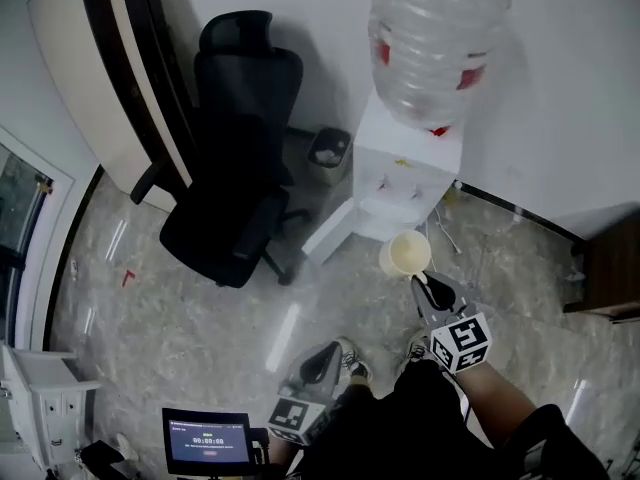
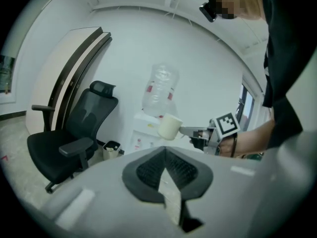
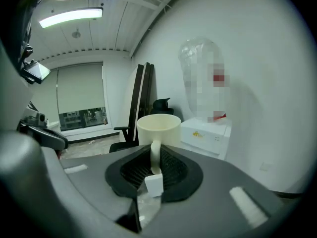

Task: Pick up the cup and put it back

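Right tongs (image 1: 420, 280) project forward just below the head camera, clenched on the handle of the cup (image 1: 405, 255). The right gripper view confirms it: the handle stands upright between the two pads and the cream bowl rides beyond the tips with its mouth up. The cup rests on nothing. It hangs in the air over the marble floor (image 1: 200, 318), just in front of the white water dispenser (image 1: 400, 168) with its large clear bottle (image 1: 435, 38).

Left tongs (image 1: 322, 360) are held low beside the person's body. Their own view shows the pads closed together with nothing between them, pointing towards the cup from the side.

Other items noted: a black office chair (image 1: 235, 168), a small bin (image 1: 328, 148) beside the dispenser, and a lit screen (image 1: 207, 438) at lower left.

Assessment: the pick-up looks complete and the return has not begun. No tabletop is in view (the place the cup belongs cannot be fixed from these frames; the dispenser's ledge and the floor are the only candidates visible).

Requirement for the next move: bring the cup down level and upright onto a firm surface, and seat its base fully before the pads let go. With only the handle gripped, the bowl may swing or tip.
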